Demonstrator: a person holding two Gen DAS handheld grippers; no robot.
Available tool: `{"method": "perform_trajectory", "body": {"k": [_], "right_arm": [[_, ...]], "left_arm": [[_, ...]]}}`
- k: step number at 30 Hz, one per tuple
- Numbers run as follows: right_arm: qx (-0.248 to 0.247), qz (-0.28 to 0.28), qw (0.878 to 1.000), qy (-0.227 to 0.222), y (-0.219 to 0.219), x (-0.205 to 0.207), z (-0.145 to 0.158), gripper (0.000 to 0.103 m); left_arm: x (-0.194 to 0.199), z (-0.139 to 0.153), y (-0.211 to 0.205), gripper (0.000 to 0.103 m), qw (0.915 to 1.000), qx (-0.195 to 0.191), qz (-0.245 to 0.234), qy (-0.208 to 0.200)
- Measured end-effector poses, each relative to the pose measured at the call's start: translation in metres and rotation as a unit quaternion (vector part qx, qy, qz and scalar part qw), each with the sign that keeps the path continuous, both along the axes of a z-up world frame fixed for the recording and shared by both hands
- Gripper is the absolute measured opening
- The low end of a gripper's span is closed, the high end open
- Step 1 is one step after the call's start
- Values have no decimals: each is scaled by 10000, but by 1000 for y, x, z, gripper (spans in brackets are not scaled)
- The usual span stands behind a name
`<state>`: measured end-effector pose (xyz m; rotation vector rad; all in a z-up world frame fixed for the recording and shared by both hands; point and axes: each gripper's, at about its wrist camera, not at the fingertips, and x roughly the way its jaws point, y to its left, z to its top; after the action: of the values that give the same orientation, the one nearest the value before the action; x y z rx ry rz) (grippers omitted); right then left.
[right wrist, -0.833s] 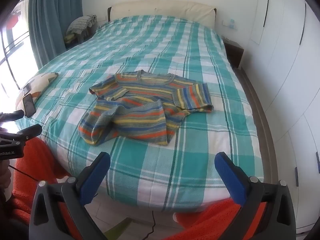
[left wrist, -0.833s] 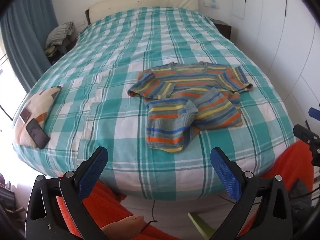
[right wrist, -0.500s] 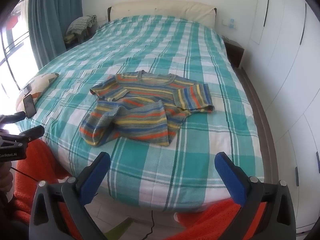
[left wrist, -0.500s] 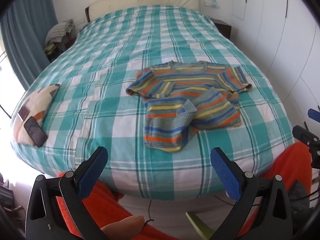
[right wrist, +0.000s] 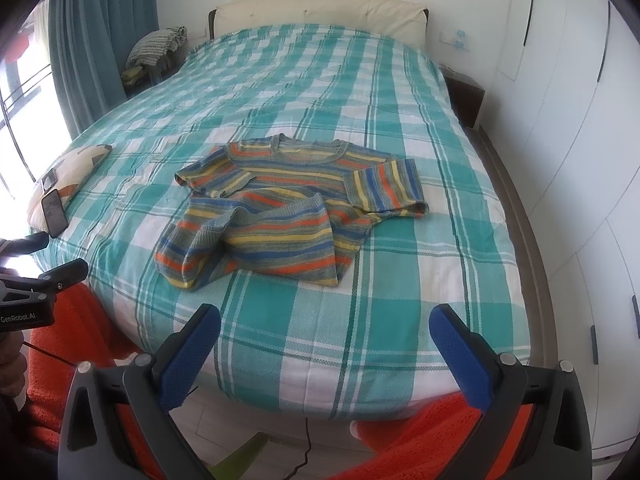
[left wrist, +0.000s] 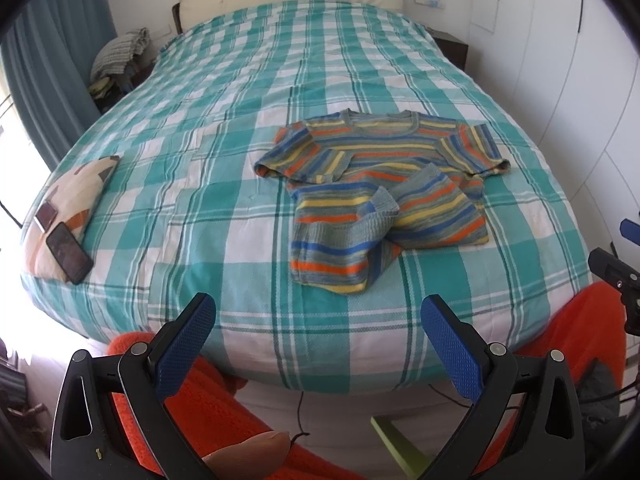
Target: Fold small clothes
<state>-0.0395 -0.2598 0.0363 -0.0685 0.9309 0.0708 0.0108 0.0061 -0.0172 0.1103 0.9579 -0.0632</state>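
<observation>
A small striped knit sweater in orange, yellow, blue and grey lies on the teal checked bed, its lower half folded up and crumpled, both short sleeves spread out. It also shows in the right wrist view. My left gripper is open and empty, held back over the foot of the bed, well short of the sweater. My right gripper is open and empty too, likewise back from the bed's near edge. Each gripper's tip shows at the side of the other's view.
A patterned cushion with a dark phone on it lies at the bed's left edge. An orange blanket is below the grippers. White wardrobes stand to the right, a nightstand by the headboard, curtains to the left.
Both grippers have drawn back slightly from the bed and stayed open. The sweater has not moved.
</observation>
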Motion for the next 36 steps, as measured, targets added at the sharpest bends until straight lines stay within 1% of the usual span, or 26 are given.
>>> {"method": "perform_trajectory", "body": {"k": [13, 36], "right_arm": [[63, -63, 9999, 106, -1, 1, -6, 103], [107, -69, 9997, 223, 2, 3, -13, 103]], "left_arm": [[2, -6, 2, 103, 10000, -1, -24, 94], [-1, -18, 3, 103, 9999, 32, -29, 140]]}}
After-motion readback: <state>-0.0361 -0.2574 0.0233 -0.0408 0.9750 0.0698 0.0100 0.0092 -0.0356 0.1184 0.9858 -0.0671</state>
